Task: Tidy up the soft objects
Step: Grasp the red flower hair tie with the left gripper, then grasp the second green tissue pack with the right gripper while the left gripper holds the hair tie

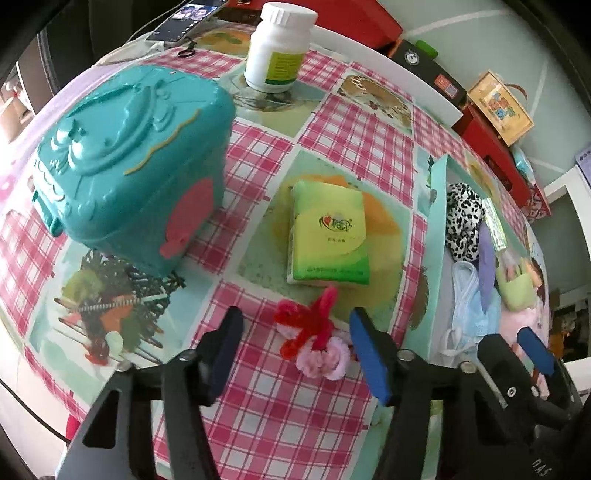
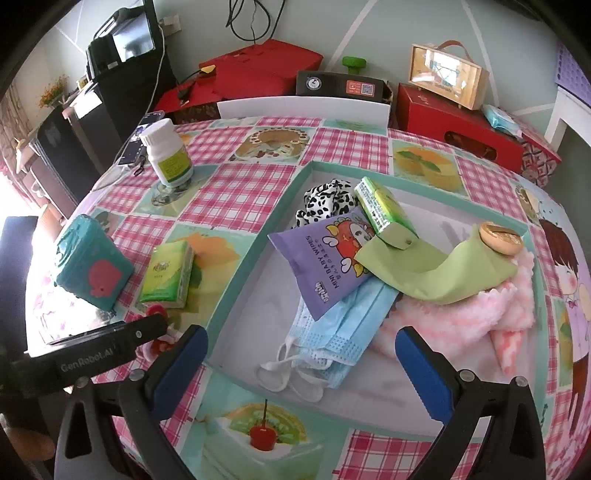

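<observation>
A red and pink fuzzy pipe-cleaner toy (image 1: pixel 314 336) lies on the checked tablecloth between the fingers of my open left gripper (image 1: pixel 299 350); the fingers stand either side of it, apart. A green tissue pack (image 1: pixel 327 232) lies just beyond it and also shows in the right wrist view (image 2: pixel 168 273). A shallow teal-rimmed tray (image 2: pixel 255 254) holds a blue face mask (image 2: pixel 332 336), purple baby wipes (image 2: pixel 328 254), a green pouch (image 2: pixel 424 269), a pink fluffy cloth (image 2: pixel 480 314) and a cow-print cloth (image 2: pixel 325 203). My right gripper (image 2: pixel 303 358) is open and empty over the tray's near edge.
A teal plastic toy case (image 1: pixel 129 162) stands left of the tissue pack. A white pill bottle (image 1: pixel 277 48) stands at the back of the table. Red boxes (image 2: pixel 458 133) and a black box (image 2: pixel 340 86) line the far edge. A phone (image 1: pixel 184 18) lies far left.
</observation>
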### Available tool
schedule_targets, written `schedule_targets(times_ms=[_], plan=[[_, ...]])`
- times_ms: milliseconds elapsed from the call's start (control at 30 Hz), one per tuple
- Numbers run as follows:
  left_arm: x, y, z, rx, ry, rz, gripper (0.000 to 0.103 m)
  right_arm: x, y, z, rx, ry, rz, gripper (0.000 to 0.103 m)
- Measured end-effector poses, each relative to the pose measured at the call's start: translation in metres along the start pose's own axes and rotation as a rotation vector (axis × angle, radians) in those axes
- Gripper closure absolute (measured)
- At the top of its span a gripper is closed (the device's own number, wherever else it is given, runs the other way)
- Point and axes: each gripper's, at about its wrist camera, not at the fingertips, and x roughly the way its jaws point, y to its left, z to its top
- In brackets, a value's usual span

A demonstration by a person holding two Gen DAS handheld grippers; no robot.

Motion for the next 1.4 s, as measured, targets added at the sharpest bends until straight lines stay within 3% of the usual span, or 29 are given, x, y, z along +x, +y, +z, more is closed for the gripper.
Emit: schedule_targets(times_ms=[100,200,833,1400], plan=[[0.0,-0.001,0.0,0.009,-0.001,-0.011,0.067,0.0,-0.002,0.0,0.007,0.003,0.001,0.0],[0.003,-0.005,0.0,0.019,-0.003,-0.019,0.075,0.0,-0.003,0.0,0.012,0.003,0.0,0.0],[-0.005,0.002,0.002,-0.001,-0.027,-0.06,0.077,0.003,0.009,0.003,-0.023,0.006,0.002,0.0],[-0.029,0.047,-0.004,-0.103,-0.059,-0.05,0.078,0.011,0.07,0.007,-0.164,-0.036,0.129,0.005]])
